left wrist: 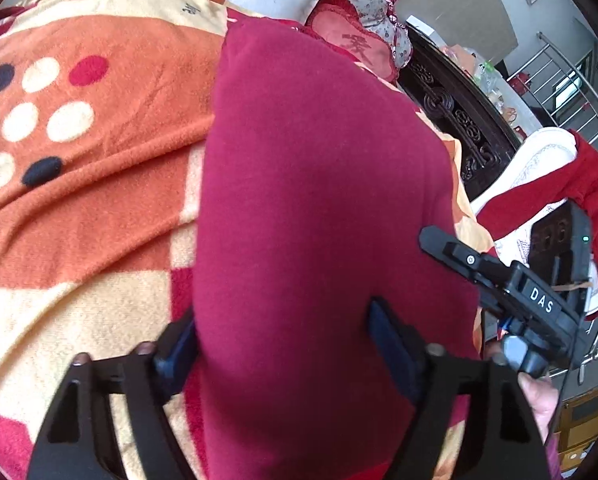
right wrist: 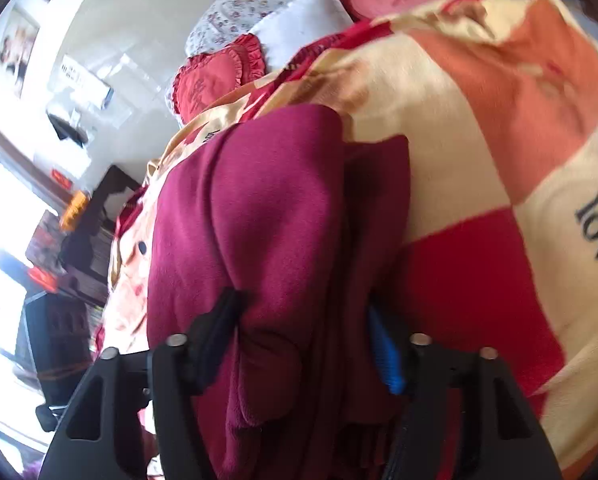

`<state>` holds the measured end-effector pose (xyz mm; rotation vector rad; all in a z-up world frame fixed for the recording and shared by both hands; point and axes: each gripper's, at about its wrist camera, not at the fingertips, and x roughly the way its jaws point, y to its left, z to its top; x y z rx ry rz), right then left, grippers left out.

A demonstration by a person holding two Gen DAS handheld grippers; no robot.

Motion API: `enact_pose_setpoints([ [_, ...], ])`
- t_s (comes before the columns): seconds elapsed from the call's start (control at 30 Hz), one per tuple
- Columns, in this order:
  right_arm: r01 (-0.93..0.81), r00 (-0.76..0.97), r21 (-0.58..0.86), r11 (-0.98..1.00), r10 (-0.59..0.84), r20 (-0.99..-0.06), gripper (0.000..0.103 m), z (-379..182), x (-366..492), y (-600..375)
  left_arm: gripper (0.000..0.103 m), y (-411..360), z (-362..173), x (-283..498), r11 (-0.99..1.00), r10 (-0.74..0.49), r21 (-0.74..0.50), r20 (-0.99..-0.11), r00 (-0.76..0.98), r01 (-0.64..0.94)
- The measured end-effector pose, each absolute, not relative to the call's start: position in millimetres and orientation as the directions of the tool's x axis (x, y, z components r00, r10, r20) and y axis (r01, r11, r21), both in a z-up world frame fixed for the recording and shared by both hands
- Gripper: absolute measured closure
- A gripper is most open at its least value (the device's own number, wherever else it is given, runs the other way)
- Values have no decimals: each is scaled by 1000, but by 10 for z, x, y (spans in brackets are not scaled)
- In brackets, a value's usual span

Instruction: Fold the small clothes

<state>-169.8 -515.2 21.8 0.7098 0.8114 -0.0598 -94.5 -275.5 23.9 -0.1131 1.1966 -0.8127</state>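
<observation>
Maroon garment [left wrist: 319, 200] gripped by both our tools: left tool [left wrist: 283, 340] and right tool [right wrist: 303, 332] each clamp bunched cloth, lifted over the blanket [left wrist: 79, 208]. Fold looks midway; laying flat remains.

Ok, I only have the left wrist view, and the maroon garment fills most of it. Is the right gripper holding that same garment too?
Observer: Yes. In the right wrist view the right gripper is clamped on bunched folds of the maroon garment.
Operator: Anything printed on the blanket on that side?
Observer: The blanket has the word "love" in dark letters on a cream patch.
Operator: And the room past it?
Observer: Framed pictures hang on the wall.
</observation>
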Motion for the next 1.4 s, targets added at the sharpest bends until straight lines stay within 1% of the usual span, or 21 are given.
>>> enact_pose_setpoints([
  [0.03,305,702,549,779,206,-682,82,259,-1709,-5137,40,-2718,277,-960,716,-616,-484,-777,129,502],
  [0.13,273,728,588,762,235,-644,89,421,-1772,-5094,56,-2592,416,-1006,701,-635,-500,-762,126,509],
  [0.27,209,745,613,762,282,-605,91,691,-1839,-4852,58,-2339,704,-1172,711,-615,-452,-771,164,539],
  [0.4,163,724,651,741,358,-589,91,782,-1900,-4534,58,-1800,950,-1339,731,-597,-432,-780,190,528],
  [0.5,119,694,687,717,435,-573,91,710,-1932,-4238,58,-1424,1005,-1570,779,-528,-353,-815,239,518],
  [0.6,104,638,686,721,480,-602,89,517,-1913,-3899,58,-1178,891,-1777,824,-449,-276,-851,272,496],
  [0.67,124,580,651,749,477,-660,84,346,-1885,-3716,56,-1067,685,-1860,838,-428,-281,-870,244,467],
  [0.7,142,564,607,782,440,-699,82,298,-1907,-3651,53,-1026,626,-1882,844,-422,-279,-872,247,458],
  [0.73,151,562,568,809,403,-722,82,298,-1942,-3625,46,-1005,594,-1912,851,-412,-266,-873,262,454],
  [0.77,156,564,554,818,387,-730,82,321,-1980,-3627,44,-1002,589,-1930,855,-403,-251,-871,280,453],
  [0.83,190,590,533,824,338,-733,82,450,-2100,-3673,32,-999,628,-1963,867,-386,-219,-864,324,448],
  [0.87,204,606,511,835,302,-736,82,524,-2144,-3680,29,-1006,655,-1970,871,-377,-202,-859,347,447],
  [0.9,205,617,478,854,267,-740,82,620,-2191,-3656,23,-1015,697,-1976,873,-373,-183,-846,380,452],
  [0.93,187,624,454,871,252,-740,82,704,-2223,-3626,14,-1008,752,-1992,874,-375,-165,-827,419,458],
  [1.0,117,635,389,914,232,-737,82,881,-2279,-3421,7,-998,827,-1994,879,-375,-147,-801,467,454],
  [1.07,71,653,331,941,207,-729,83,986,-2319,-3210,7,-990,883,-2000,885,-367,-133,-790,492,447],
  [1.1,49,657,299,953,194,-728,86,1002,-2322,-3082,7,-988,896,-2005,886,-360,-124,-790,496,446],
  [1.13,33,653,289,957,198,-731,90,983,-2321,-3010,7,-974,905,-2013,889,-354,-116,-790,501,444],
  [1.2,8,626,271,963,207,-752,92,891,-2290,-2872,7,-986,938,-1990,894,-343,-106,-787,513,436],
  [1.33,76,547,93,993,36,-836,92,560,-2263,-2757,7,-931,969,-2033,905,-325,-92,-779,537,415],
  [1.4,100,513,45,994,-12,-858,92,377,-2261,-2766,7,-890,984,-2046,912,-319,-91,-772,550,401],
])
